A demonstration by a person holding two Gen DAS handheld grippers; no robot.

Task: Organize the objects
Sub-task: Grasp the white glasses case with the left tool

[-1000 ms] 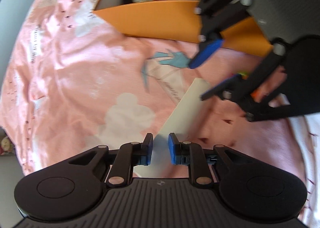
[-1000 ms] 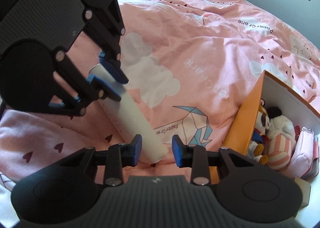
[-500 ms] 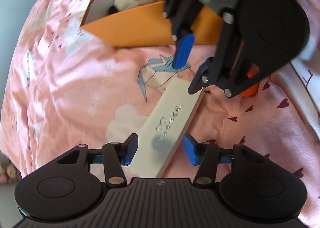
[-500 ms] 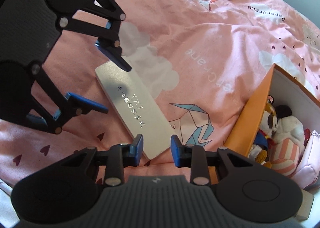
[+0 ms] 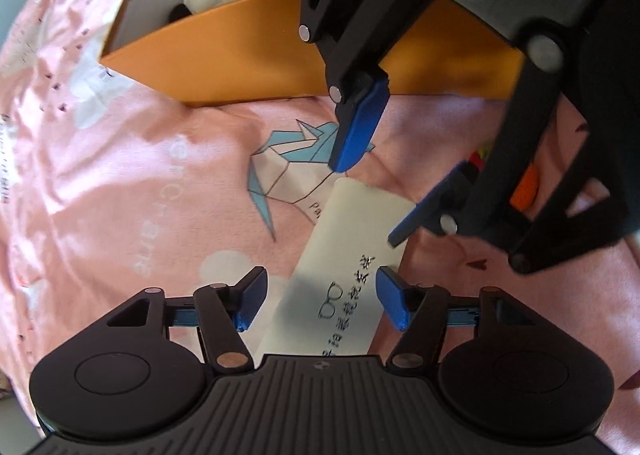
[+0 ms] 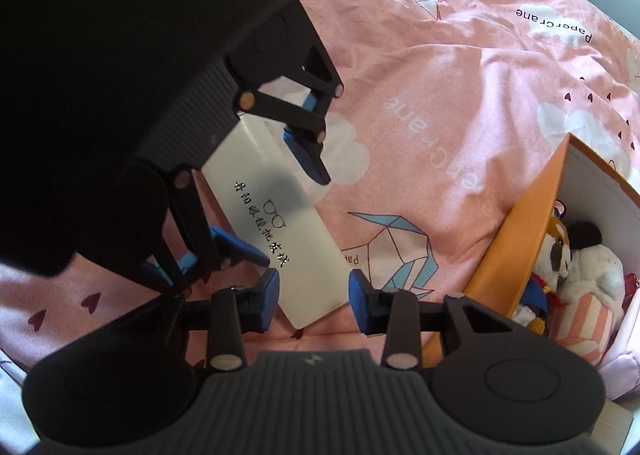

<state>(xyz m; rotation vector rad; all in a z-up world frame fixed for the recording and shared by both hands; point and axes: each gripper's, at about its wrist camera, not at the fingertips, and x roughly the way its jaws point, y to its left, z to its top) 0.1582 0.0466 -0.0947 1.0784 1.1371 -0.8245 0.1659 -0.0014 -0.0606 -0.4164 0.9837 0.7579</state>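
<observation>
A flat white glasses case [image 5: 352, 255] with black printed characters lies on the pink bedspread; it also shows in the right wrist view [image 6: 280, 231]. My left gripper [image 5: 320, 303] is open, its blue pads on either side of the case's near end without touching. My right gripper [image 6: 314, 303] is open around the case's other end, also apart from it. Each gripper shows in the other's view, the right one [image 5: 374, 199] and the left one [image 6: 276, 211]. An orange storage box [image 5: 248, 59] holds plush toys [image 6: 576, 267].
The pink bedspread [image 6: 460, 75] has cloud and paper crane prints. An orange and red object [image 5: 524, 191] lies half hidden behind the right gripper. A pink striped toy [image 6: 584, 323] and a pink pouch sit in the box. A wall borders the bed.
The case was held on edge in my shut left gripper. It now lies flat with its print up, my left gripper has opened wide, and both grippers have moved closer together.
</observation>
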